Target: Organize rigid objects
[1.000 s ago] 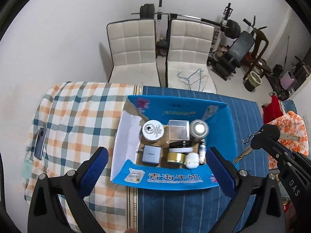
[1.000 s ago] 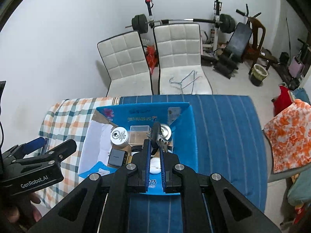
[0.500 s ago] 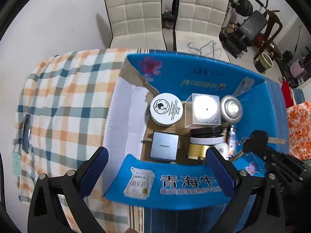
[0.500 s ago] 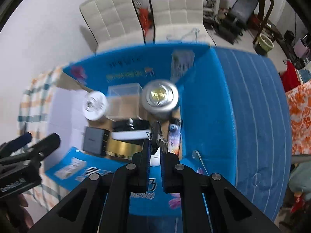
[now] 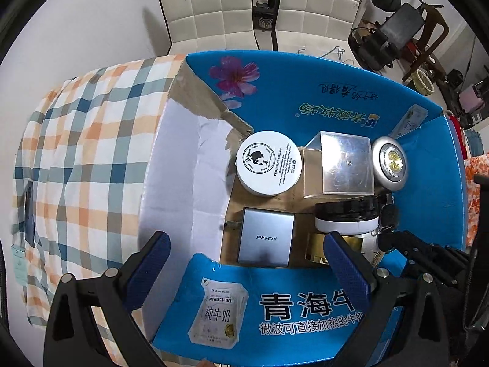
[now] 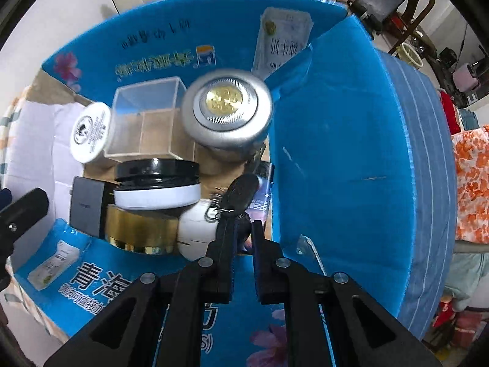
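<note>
A blue cardboard box (image 5: pixel 336 91) holds a white cream jar (image 5: pixel 269 162), a clear cube (image 5: pixel 339 165), a silver round lamp (image 6: pixel 227 108), a grey PISEN charger (image 5: pixel 266 237), a black-lidded jar (image 6: pixel 157 183) and a gold tin (image 6: pixel 142 229). My right gripper (image 6: pixel 243 227) is inside the box at its right side, shut on a black key with a ring (image 6: pixel 240 189), low over a white oval object (image 6: pixel 195 229). My left gripper (image 5: pixel 244 263) is open and empty above the box's near flap.
The box sits on a bed with a plaid sheet (image 5: pixel 85 153) on the left and a blue striped sheet (image 6: pixel 428 153) on the right. Two white chairs (image 5: pixel 214 9) and gym gear (image 5: pixel 397 30) stand beyond. A phone (image 5: pixel 29 211) lies at the far left.
Both grippers have moved down and closer to the box. The right gripper has carried the key from above the box into its right side.
</note>
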The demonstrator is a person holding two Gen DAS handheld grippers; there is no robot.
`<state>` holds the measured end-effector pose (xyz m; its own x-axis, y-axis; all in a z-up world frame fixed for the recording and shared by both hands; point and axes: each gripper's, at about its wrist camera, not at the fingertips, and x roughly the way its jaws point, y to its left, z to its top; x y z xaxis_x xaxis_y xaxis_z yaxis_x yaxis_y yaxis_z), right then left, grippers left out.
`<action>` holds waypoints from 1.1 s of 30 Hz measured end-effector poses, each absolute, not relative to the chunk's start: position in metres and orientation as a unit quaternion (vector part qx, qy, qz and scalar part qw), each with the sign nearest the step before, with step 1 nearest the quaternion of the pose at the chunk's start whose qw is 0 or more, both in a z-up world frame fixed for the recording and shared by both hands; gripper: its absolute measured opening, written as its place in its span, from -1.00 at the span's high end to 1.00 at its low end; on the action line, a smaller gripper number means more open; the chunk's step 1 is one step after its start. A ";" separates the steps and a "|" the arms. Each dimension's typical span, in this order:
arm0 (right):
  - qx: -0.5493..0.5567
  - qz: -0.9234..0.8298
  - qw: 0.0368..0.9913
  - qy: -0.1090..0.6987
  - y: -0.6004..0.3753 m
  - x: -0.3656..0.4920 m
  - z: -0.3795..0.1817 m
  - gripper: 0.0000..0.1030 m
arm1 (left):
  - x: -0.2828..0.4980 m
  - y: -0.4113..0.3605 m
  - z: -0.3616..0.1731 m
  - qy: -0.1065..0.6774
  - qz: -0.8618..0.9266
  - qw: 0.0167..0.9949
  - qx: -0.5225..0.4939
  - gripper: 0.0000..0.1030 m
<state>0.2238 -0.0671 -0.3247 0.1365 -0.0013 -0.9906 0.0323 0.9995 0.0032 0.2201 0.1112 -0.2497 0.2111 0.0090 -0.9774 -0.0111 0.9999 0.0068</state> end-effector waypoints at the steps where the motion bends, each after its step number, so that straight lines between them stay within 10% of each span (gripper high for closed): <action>1: 0.014 -0.012 0.751 0.660 -0.067 0.224 -0.328 0.78 | 0.220 0.111 -0.250 0.629 0.006 0.778 -0.001 -0.99; 11: 0.024 -0.019 0.750 0.661 -0.067 0.211 -0.328 -0.57 | 0.220 0.111 -0.247 0.626 0.004 0.780 0.005 -0.99; 33: 0.044 -0.009 0.838 0.544 -0.083 0.134 -0.092 -0.71 | 0.150 0.098 -0.067 0.532 -0.018 0.846 -0.011 -0.99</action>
